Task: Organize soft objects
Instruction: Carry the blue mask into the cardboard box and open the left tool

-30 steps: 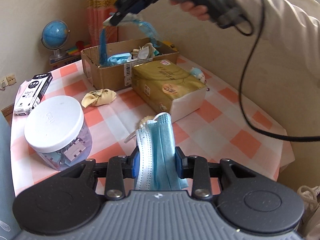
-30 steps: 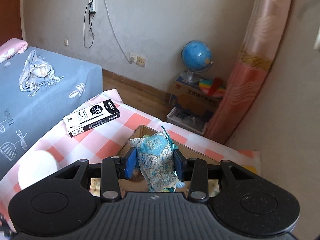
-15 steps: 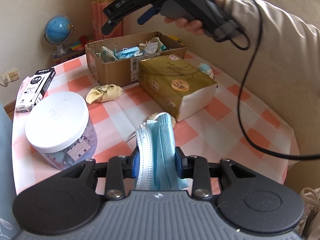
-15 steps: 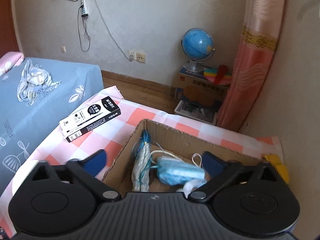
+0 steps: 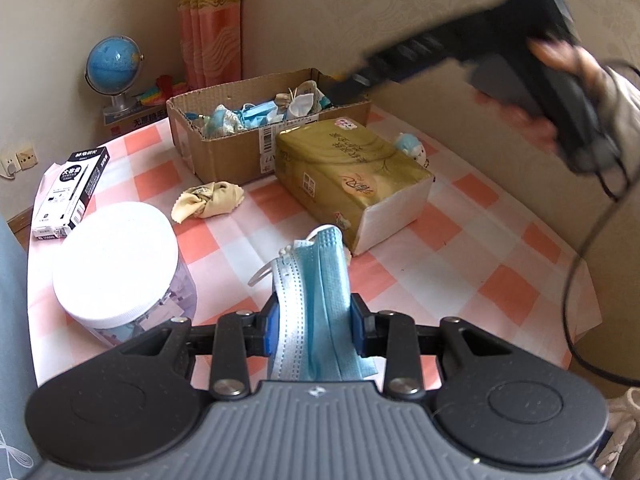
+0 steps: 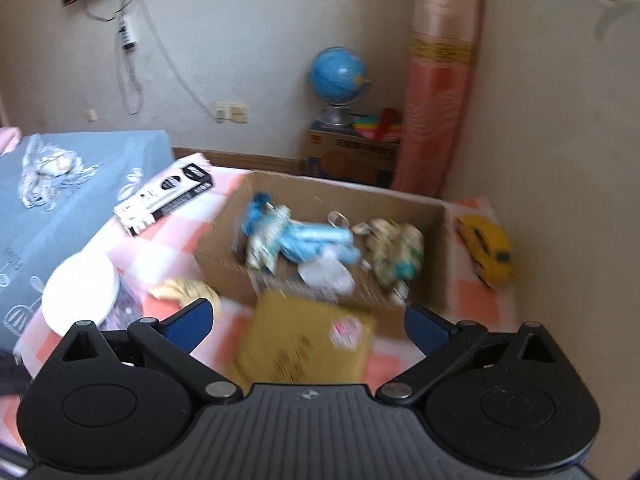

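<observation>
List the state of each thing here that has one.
Left claw: shut on blue pleated face mask.
Right claw: open, nothing held.
Brown cardboard box: open-topped, holding soft items.
Clear plastic jar: upright, white lid on.
Gold tissue pack: lying flat.

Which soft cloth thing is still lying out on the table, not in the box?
The crumpled yellow cloth, lying on the checked tablecloth beside the cardboard box. The other loose cloths lie inside the box, and the blue face mask is pinched between the left gripper's fingers.

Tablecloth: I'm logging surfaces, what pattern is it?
Pink-and-white checks on the tablecloth, clearest in the left wrist view.
</observation>
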{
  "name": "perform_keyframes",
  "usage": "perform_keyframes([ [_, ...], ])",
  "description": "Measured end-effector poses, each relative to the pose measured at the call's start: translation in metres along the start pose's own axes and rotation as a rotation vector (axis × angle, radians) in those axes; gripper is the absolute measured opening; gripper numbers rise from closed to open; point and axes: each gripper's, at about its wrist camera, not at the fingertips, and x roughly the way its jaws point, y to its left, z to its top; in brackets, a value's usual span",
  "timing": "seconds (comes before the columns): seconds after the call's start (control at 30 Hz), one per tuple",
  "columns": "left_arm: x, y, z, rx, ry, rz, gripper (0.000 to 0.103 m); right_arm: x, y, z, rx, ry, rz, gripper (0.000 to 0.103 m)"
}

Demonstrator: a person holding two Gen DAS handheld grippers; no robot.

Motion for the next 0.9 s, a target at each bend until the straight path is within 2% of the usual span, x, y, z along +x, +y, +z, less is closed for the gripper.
perform_keyframes([
  [0.27, -0.003, -0.003, 0.023, 0.022, -0.012, 0.038, 0.033, -0.040, 0.006, -0.074, 0.045, -0.029, -0.105, 0.103],
  [0.47, 0.005, 0.000, 0.059, 0.043, -0.041, 0.079, 0.033, -0.061, 0.014, -0.112, 0.110, -0.038, -0.067, 0.103],
  [0.67, 0.023, 0.011, 0.103, 0.019, -0.070, 0.107, 0.033, -0.069, 0.018, -0.130, 0.114, -0.032, -0.083, 0.103],
  [0.9, 0.060, 0.015, 0.165, -0.015, -0.100, 0.122, 0.033, -0.070, 0.010, -0.134, 0.132, -0.038, -0.086, 0.103],
])
